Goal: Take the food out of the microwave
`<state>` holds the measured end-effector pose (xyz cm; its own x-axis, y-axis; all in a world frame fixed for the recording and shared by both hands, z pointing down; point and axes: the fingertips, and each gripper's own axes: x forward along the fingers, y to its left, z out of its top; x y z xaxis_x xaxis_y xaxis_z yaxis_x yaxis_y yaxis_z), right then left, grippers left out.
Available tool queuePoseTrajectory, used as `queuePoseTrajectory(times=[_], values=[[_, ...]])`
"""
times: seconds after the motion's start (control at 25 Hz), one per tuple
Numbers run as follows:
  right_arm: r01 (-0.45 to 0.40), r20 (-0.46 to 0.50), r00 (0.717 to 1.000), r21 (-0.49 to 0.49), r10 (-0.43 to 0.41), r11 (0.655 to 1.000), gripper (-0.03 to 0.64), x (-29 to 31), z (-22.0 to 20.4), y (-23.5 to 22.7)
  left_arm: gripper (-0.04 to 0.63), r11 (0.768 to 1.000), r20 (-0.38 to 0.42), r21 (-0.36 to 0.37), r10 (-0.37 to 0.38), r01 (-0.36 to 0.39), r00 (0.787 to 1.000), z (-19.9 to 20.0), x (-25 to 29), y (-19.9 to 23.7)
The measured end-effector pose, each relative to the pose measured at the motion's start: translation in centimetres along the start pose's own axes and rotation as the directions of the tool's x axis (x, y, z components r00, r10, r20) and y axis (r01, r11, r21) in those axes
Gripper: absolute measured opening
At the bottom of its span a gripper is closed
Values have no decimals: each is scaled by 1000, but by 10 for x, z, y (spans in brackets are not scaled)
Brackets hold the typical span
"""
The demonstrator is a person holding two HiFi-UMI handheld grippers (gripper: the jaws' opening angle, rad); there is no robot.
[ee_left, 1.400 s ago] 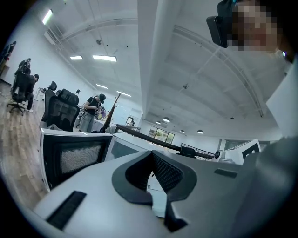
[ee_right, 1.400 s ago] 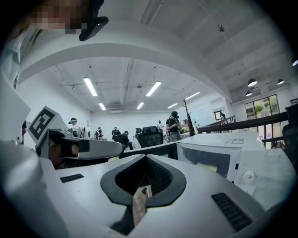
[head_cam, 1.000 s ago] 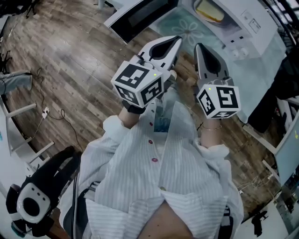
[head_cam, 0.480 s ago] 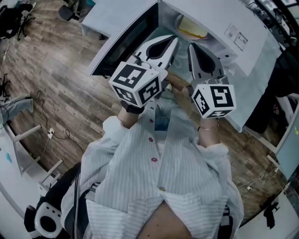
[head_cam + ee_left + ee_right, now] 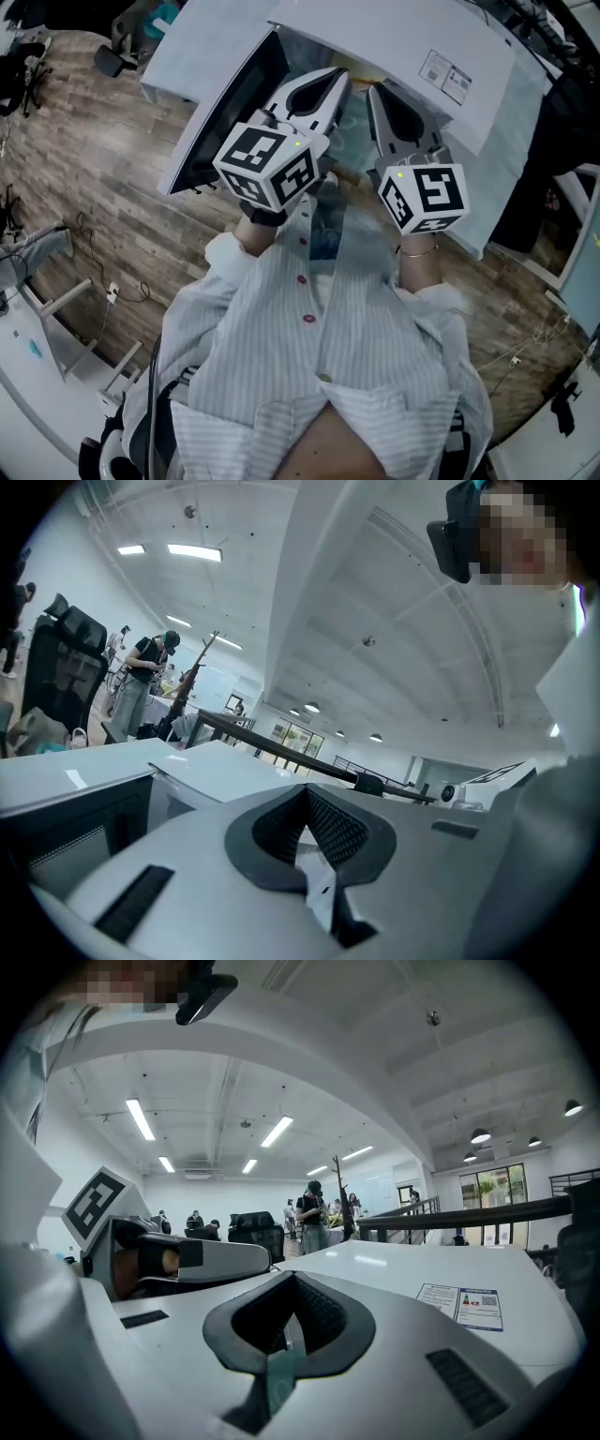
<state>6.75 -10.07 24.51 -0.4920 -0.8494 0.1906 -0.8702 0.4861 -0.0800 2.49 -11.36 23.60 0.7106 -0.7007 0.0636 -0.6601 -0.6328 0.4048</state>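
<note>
Both the left hand-held gripper [image 5: 333,82] and the right hand-held gripper [image 5: 377,94] are closed and empty, pointing into the open microwave [image 5: 412,42]. Only a sliver of pale yellow food [image 5: 361,67] shows inside its cavity. It is probably light and soft, so taking hold of a dish rim beneath it, if there is one, seems safer than pinching the food.

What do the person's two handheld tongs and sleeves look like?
The left tongs and right tongs are white tapered shells with black teardrop insets. Each carries a white cube with black square markers: left cube, right cube. The sleeves are pale striped shirt fabric.
</note>
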Motion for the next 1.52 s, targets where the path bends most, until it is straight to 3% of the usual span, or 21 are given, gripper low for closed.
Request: queuePoseTrajectory(times=[0.68,1.12,1.52], values=[[192,-1,981,67,-192,979,29,7,-6,-18,8,983,-100,5,-185,186,978,-1,35,2],[258,-43,966,106,-255,960,29,-3,-33,-28,8,982,-154,-34,-187,184,970,-28,40,12],[271,-117,960,157,-254,950,29,5,-79,-45,8,990,-240,-96,-121,100,963,-85,53,44]])
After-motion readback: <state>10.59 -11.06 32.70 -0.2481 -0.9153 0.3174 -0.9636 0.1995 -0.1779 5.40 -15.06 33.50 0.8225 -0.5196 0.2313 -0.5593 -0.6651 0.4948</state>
